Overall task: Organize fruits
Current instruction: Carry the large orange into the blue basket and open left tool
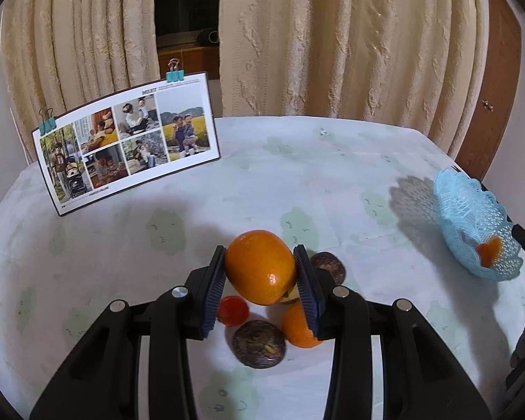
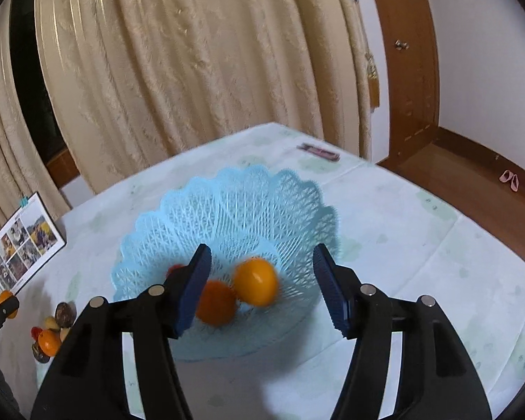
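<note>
My left gripper [image 1: 260,273] is shut on a large orange [image 1: 260,267] and holds it above a heap of fruit on the table: a small red fruit [image 1: 231,309], a small orange [image 1: 299,329] and two dark brown fruits [image 1: 259,343]. The light-blue lattice basket [image 1: 479,227] stands at the right. In the right wrist view my right gripper [image 2: 262,287] is open just over the basket [image 2: 227,210], which holds a blurred yellow-orange fruit [image 2: 256,281], an orange [image 2: 215,301] and a red fruit [image 2: 174,268]. The heap [image 2: 50,329] lies at lower left.
A clipped photo card [image 1: 126,140] stands at the table's back left. Cream curtains [image 1: 332,42] hang behind the table. A small dark flat object [image 2: 318,152] lies near the far table edge. A wooden door frame [image 2: 409,70] and floor are to the right.
</note>
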Tool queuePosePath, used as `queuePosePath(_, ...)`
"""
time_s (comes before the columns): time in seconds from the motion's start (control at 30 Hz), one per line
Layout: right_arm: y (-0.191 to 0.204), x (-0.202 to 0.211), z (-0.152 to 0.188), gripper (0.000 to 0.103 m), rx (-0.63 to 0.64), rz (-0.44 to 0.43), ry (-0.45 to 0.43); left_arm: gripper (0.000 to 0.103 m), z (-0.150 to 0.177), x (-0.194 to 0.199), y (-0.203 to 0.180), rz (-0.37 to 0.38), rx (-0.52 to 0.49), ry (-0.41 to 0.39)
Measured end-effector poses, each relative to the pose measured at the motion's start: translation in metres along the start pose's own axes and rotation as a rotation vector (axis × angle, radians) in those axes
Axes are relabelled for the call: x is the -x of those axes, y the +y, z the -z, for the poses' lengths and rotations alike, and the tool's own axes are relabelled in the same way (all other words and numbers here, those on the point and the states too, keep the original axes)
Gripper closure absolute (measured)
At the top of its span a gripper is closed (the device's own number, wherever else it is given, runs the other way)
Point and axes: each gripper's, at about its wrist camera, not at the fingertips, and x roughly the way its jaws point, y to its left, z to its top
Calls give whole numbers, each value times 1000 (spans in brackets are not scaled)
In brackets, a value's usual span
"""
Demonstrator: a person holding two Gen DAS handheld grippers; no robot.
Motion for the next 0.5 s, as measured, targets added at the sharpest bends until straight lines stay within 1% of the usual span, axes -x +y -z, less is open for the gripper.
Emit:
queuePosePath(0.17,-7,5,4,41,-33,42,-63,64,-5,5,-23,31,-32,-6)
queuePosePath(0.27,-14,5,9,41,-59,66,-84,64,-6,8,-43,50,-65,-12)
queuePosePath(0.4,-21,10,11,41,-97,75,-118,64,-8,5,-73,104,-100,3)
queuePosePath(0.47,-25,13,11,35,-116,81,-135,64,-9,2,-86,129,-111,14)
queuePosePath(0.5,-27,15,11,35,-130,79,-141,64,-10,1,-96,143,-122,17)
